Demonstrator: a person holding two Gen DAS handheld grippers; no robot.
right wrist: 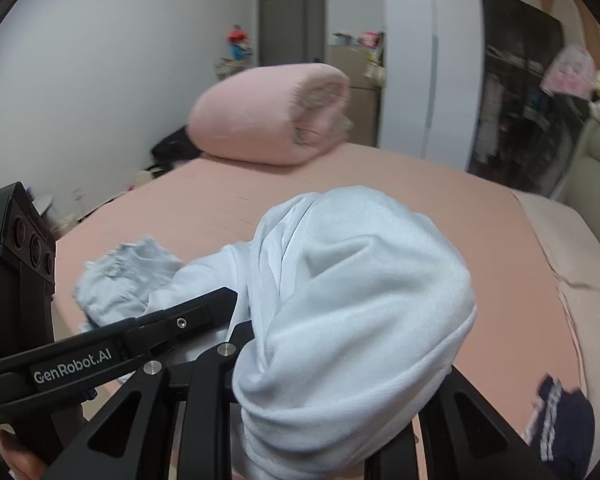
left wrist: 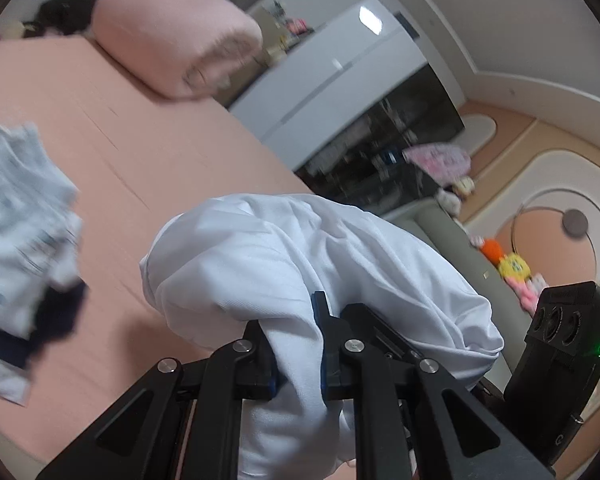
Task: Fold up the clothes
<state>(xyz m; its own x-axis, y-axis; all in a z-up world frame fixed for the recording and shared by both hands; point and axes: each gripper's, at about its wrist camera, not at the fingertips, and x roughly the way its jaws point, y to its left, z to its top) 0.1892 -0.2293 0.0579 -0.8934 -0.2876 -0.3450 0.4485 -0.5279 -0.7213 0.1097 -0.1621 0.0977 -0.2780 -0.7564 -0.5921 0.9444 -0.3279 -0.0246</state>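
A white garment (left wrist: 300, 264) hangs bunched above the pink bed (left wrist: 120, 152), pinched by both grippers: the left gripper (left wrist: 298, 344) has its fingers clamped on a fold, and the right gripper (right wrist: 300, 360), draped over, grips the same cloth. One pale patterned pile (left wrist: 16, 216) lies on the bed to the left, one dark navy piece (right wrist: 560, 420) near the bed's edge, and one rolled pink quilt (right wrist: 268, 120) at the far end.

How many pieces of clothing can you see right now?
3: a white garment bunched in both grippers' jaws, a pale printed garment lying left on the bed, and a navy garment lying right. More may be hidden.
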